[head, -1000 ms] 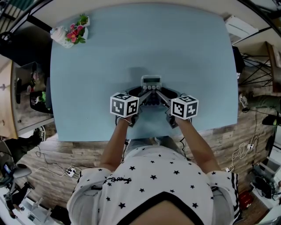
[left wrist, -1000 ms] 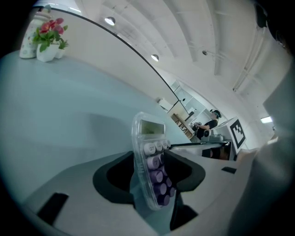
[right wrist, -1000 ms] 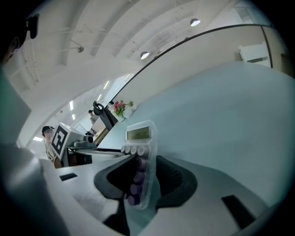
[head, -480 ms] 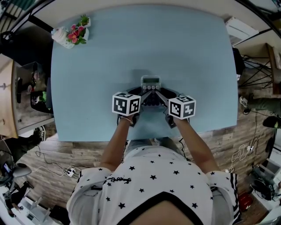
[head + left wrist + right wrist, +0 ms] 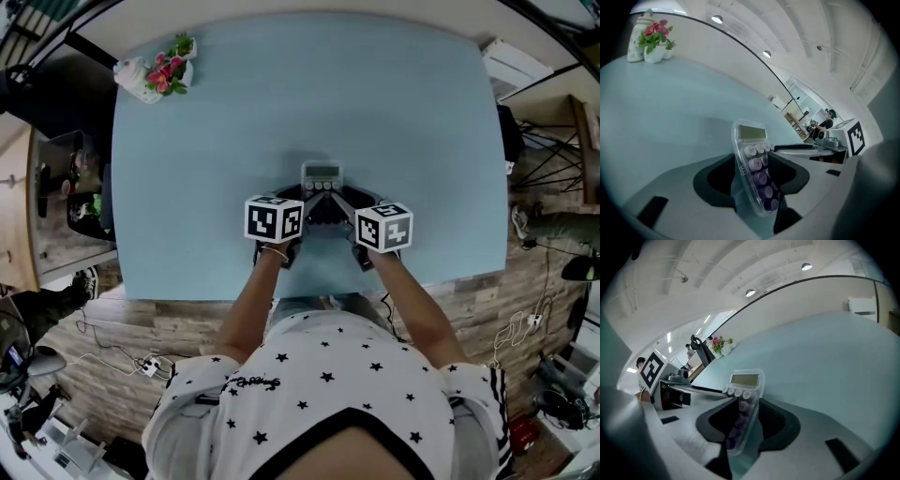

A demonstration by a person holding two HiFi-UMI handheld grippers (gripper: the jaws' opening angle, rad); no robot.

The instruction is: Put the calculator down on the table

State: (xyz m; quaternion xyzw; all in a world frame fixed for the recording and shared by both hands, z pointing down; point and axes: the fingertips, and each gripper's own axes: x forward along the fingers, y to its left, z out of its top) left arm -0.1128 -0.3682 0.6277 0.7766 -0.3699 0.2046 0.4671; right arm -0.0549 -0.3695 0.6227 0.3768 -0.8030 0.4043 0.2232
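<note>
Release step: opening left gripper [image 5: 752,176] wide around calculator [image 5: 322,172], sitting on table [image 5: 206,122] exactly as a second ago. Holding right gripper [image 5: 745,420] wide around it too, not pressing. Placing apparently finishing; withdrawing both next.

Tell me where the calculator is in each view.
Head view: calculator, centre of picture.
Left gripper view: lower centre, purple keys facing right.
Right gripper view: lower centre, display on top.
Shared landmark: the flower pot at the table's far corner.
</note>
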